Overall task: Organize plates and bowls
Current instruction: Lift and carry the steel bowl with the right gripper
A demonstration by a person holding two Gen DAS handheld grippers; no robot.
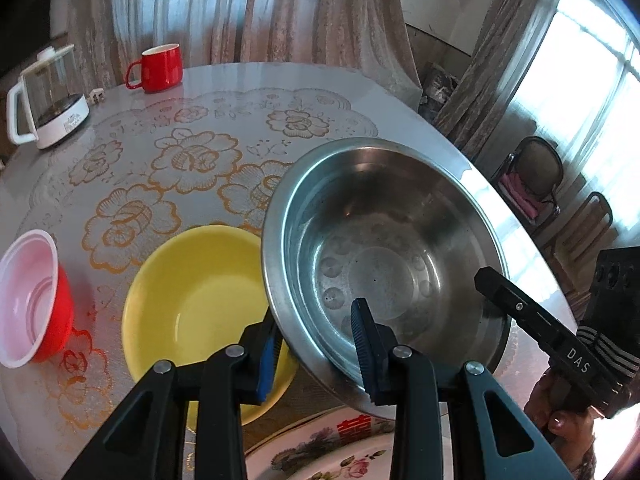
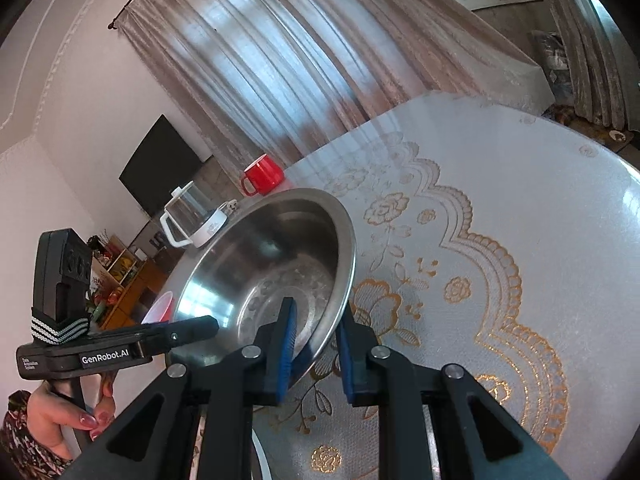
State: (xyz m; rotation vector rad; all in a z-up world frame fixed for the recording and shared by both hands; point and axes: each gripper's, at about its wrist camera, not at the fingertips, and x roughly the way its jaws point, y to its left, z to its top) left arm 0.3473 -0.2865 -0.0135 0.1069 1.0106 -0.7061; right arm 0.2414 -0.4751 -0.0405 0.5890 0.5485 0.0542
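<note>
A large steel bowl (image 1: pixel 384 256) hangs tilted above the table, held from both sides. My left gripper (image 1: pixel 316 344) straddles its near-left rim, one finger inside and one outside. My right gripper (image 2: pixel 316 348) straddles the opposite rim of the steel bowl (image 2: pixel 272 268) the same way; I cannot tell whether its outer pad touches. A yellow bowl (image 1: pixel 200 312) sits on the table just left of and below the steel bowl. A red bowl with a white inside (image 1: pixel 28 296) sits at the far left. A flowered plate (image 1: pixel 332 456) lies at the near edge.
A red mug (image 1: pixel 160 68) and a glass kettle on a white base (image 1: pixel 48 100) stand at the far left of the round lace-covered table (image 1: pixel 192 152). Chairs (image 1: pixel 536 172) stand beyond the table's right edge. Curtains hang behind.
</note>
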